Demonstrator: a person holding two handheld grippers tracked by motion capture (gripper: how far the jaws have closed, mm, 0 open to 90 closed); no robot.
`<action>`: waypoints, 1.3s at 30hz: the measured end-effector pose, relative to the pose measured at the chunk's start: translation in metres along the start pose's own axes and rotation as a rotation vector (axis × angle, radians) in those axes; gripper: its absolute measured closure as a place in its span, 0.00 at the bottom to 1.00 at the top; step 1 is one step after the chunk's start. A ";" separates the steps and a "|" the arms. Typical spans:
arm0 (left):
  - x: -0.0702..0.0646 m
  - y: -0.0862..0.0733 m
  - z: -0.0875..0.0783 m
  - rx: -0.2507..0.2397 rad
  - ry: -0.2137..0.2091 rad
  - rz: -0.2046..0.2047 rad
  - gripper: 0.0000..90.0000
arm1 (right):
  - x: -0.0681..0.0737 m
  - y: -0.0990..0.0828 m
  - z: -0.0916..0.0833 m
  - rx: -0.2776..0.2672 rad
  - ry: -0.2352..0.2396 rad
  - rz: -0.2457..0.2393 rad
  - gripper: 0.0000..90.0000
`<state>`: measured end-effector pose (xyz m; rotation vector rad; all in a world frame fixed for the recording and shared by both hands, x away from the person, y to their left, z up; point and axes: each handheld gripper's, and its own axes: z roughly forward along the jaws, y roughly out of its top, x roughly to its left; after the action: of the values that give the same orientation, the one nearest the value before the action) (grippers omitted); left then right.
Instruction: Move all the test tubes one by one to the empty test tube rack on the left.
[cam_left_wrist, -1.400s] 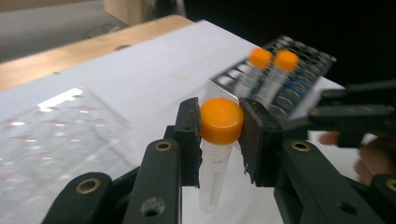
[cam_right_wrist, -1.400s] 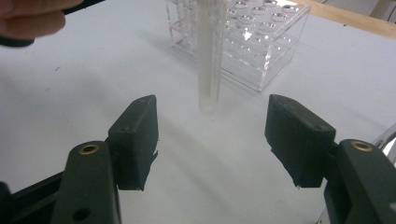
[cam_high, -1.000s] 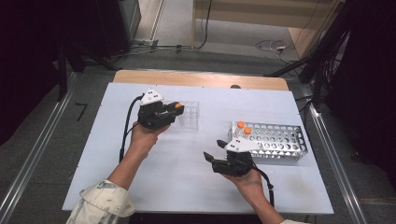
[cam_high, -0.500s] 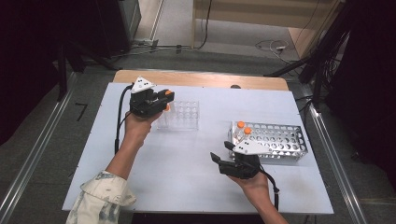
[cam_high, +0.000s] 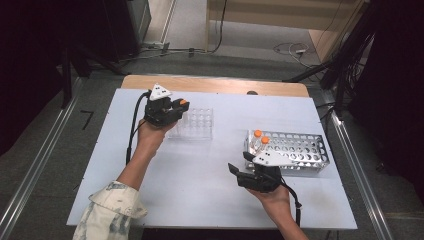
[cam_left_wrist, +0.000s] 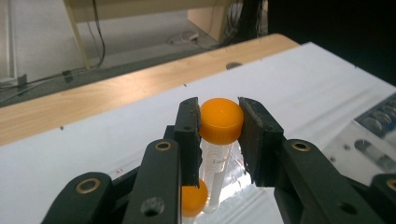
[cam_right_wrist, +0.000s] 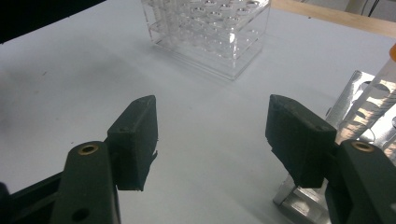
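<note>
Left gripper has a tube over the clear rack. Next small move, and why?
Probably lower the left gripper straight down to seat the tube in the clear rack. Its jaws are shut on the orange cap, the tube hangs upright with its tip over the rack, and another orange cap sits just beside it, so keep it vertical.

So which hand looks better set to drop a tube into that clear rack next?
The left. Its gripper is already shut on an orange-capped tube and sits at the clear rack. The right gripper is open with nothing between its jaws, near the metal rack.
</note>
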<state>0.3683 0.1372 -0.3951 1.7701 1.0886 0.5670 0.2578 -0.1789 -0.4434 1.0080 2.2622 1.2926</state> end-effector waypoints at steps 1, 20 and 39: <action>0.000 -0.001 0.001 0.011 0.002 0.004 0.78 | 0.000 0.000 0.000 0.001 0.000 0.002 0.36; -0.005 -0.006 0.009 0.101 0.011 0.043 0.66 | -0.001 0.000 0.000 0.003 0.000 0.000 0.36; -0.016 0.001 -0.006 0.028 -0.038 -0.036 0.18 | -0.011 0.001 -0.012 -0.027 -0.035 0.015 0.34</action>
<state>0.3566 0.1264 -0.3900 1.7750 1.1054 0.4962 0.2589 -0.1939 -0.4365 1.0321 2.2093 1.2975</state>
